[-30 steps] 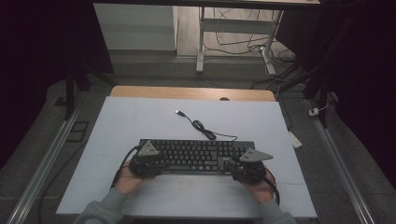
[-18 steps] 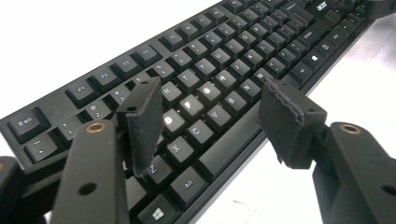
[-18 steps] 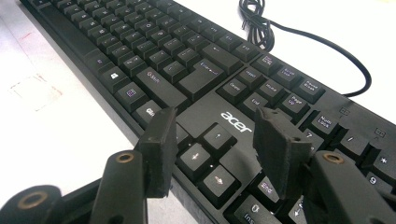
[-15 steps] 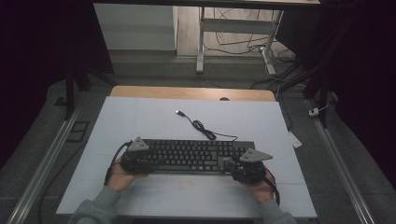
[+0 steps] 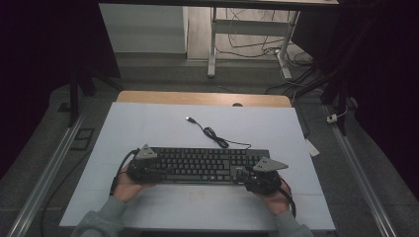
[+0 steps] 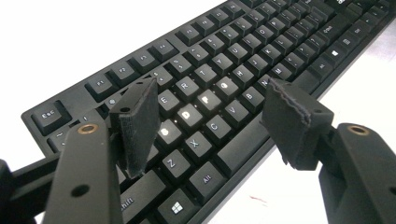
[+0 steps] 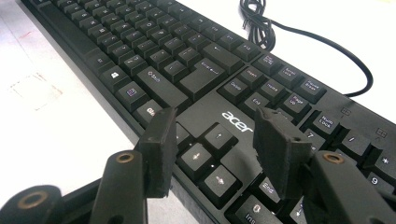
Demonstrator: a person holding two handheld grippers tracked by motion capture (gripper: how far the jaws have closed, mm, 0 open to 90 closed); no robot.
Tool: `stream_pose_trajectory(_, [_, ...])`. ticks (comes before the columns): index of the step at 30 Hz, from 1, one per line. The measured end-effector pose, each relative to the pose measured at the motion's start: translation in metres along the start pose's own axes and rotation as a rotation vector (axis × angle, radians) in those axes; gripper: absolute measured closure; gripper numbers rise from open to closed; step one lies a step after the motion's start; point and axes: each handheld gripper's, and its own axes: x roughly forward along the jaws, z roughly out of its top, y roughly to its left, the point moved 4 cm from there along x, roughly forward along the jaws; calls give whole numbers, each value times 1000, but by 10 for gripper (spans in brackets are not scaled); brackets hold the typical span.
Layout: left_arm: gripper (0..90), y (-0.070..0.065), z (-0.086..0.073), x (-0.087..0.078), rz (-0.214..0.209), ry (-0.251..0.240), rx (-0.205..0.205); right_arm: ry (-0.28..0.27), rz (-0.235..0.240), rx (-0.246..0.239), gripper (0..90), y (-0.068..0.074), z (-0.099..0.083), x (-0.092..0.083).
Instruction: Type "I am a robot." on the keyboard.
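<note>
A black Acer keyboard (image 5: 202,165) lies across the near half of the white tabletop (image 5: 148,126). Its cable (image 5: 217,138) curls back to a loose USB plug (image 5: 189,119). My left gripper (image 5: 143,169) sits at the keyboard's left end. In the left gripper view the gripper (image 6: 212,100) is open, with its pads (image 6: 137,116) spread above the letter keys (image 6: 191,112). My right gripper (image 5: 262,177) is at the keyboard's right end. In the right gripper view it (image 7: 215,123) stands open over the arrow keys (image 7: 205,149), holding nothing.
A wooden strip (image 5: 202,98) borders the table's far edge. Metal rails (image 5: 49,168) run down both sides of the table. A small white object (image 5: 312,147) hangs off the right edge. Desk legs and tangled cables (image 5: 257,44) stand on the floor beyond.
My left gripper has slid a little to the left along the keyboard's end. The right gripper and the keyboard have stayed where they were.
</note>
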Motion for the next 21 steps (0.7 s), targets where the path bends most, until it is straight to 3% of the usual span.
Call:
stream_pose_trajectory(7, [378,5,1,1,15,0,-13,-3,0,-1,496,0,0,0])
stream_pose_trajectory(12, [409,9,3,6,43,17,3,0,-1,0,496,0,0,0])
stream_pose_trajectory(21, [544,11,7,16,51,22,26,1,-3,-5,496,0,0,1])
